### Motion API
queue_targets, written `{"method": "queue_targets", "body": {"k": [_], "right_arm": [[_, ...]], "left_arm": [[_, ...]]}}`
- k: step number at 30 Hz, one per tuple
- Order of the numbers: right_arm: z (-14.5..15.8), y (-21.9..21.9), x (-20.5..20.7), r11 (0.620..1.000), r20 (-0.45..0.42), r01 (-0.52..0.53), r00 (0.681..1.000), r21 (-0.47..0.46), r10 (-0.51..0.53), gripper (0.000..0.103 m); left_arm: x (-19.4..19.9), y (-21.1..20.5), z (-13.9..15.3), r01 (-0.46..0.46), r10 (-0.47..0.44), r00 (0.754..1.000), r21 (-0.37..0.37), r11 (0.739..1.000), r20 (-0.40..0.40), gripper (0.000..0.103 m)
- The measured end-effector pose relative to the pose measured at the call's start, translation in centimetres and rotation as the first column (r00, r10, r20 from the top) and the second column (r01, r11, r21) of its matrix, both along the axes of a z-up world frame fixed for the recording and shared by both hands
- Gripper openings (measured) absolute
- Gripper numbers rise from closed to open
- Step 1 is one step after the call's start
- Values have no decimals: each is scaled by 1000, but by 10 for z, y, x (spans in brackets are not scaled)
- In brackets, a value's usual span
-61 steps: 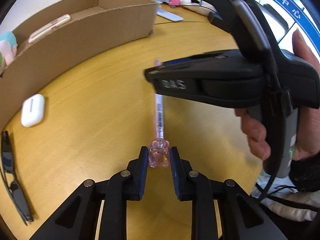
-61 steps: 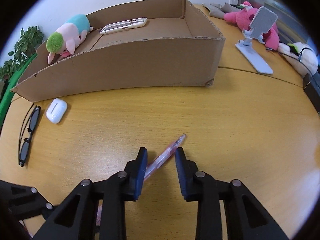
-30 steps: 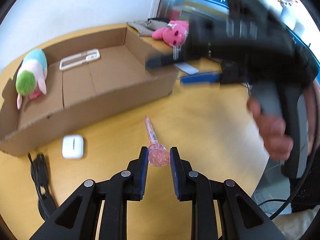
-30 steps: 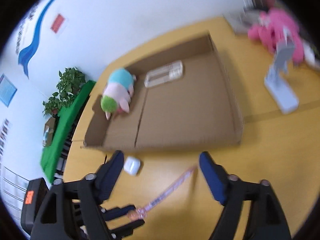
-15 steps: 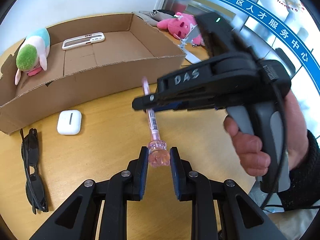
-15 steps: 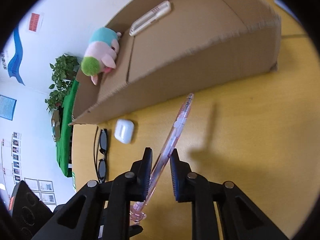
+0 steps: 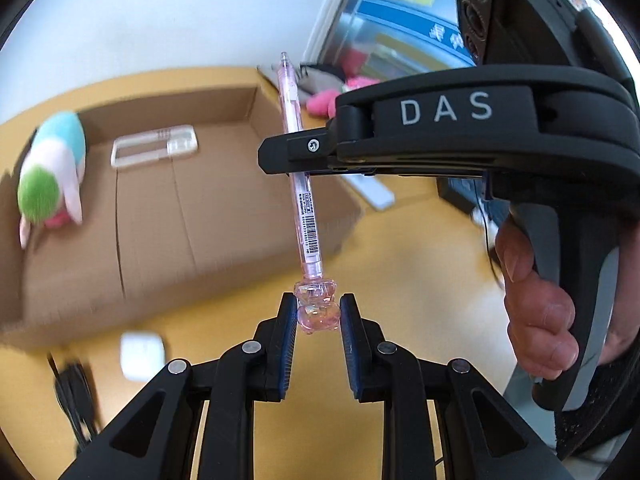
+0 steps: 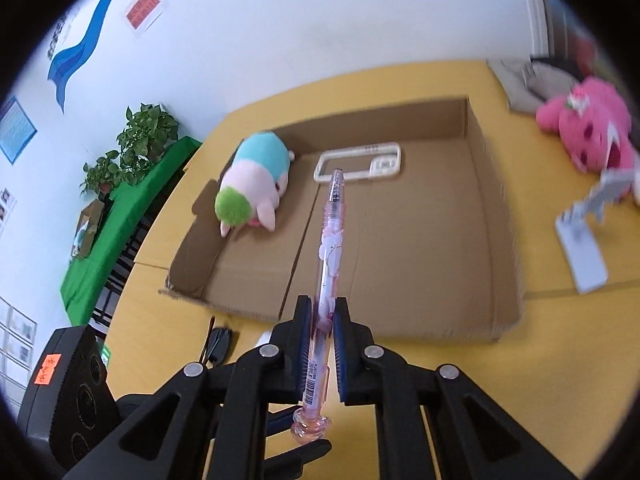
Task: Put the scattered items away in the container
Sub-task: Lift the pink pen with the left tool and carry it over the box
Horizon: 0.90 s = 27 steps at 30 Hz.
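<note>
Both grippers (left (image 7: 316, 316), right (image 8: 320, 320)) clamp the pen (image 7: 306, 216); yellow table (image 7: 400, 280), white wall (image 8: 280, 40) behind.

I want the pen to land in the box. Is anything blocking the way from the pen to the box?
Nothing visible does. The pink pen, gripped by both the right gripper and left gripper, hangs in the air by the cardboard box, whose open top shows bare floor.

The cardboard box (image 8: 496, 240) sits on the table (image 8: 560, 320); inside it, the plush toy (image 8: 256, 188) lies left of the phone case (image 8: 360, 162). The earbud case (image 7: 142, 356) and sunglasses (image 7: 74, 396) lie before the box, the phone stand (image 8: 580, 248) to its right
</note>
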State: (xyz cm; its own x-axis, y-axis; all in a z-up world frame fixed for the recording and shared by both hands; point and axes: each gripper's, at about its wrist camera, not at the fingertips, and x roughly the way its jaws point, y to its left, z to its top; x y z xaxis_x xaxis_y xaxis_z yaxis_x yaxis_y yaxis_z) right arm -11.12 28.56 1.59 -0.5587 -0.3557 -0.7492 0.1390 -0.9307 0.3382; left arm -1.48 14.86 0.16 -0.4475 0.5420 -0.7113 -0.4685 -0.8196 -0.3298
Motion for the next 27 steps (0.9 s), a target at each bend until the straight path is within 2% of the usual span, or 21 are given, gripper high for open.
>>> {"method": "queue_targets", "body": {"k": [7, 12, 18, 27], "right_arm": [[63, -2, -67, 994, -71, -34, 997, 106, 41, 9], [76, 7, -128, 990, -24, -40, 999, 134, 44, 9], [52, 16, -192, 986, 69, -32, 997, 162, 21, 9], [-25, 31, -248, 989, 210, -15, 977, 148, -17, 9]], "left_arm": [[-74, 3, 49, -43, 43, 999, 56, 998, -15, 22], [-132, 6, 62, -75, 72, 997, 77, 994, 39, 22], [-190, 8, 39, -115, 101, 984, 93, 989, 146, 22], [-242, 17, -26, -136, 104, 946, 84, 987, 308, 22]]}}
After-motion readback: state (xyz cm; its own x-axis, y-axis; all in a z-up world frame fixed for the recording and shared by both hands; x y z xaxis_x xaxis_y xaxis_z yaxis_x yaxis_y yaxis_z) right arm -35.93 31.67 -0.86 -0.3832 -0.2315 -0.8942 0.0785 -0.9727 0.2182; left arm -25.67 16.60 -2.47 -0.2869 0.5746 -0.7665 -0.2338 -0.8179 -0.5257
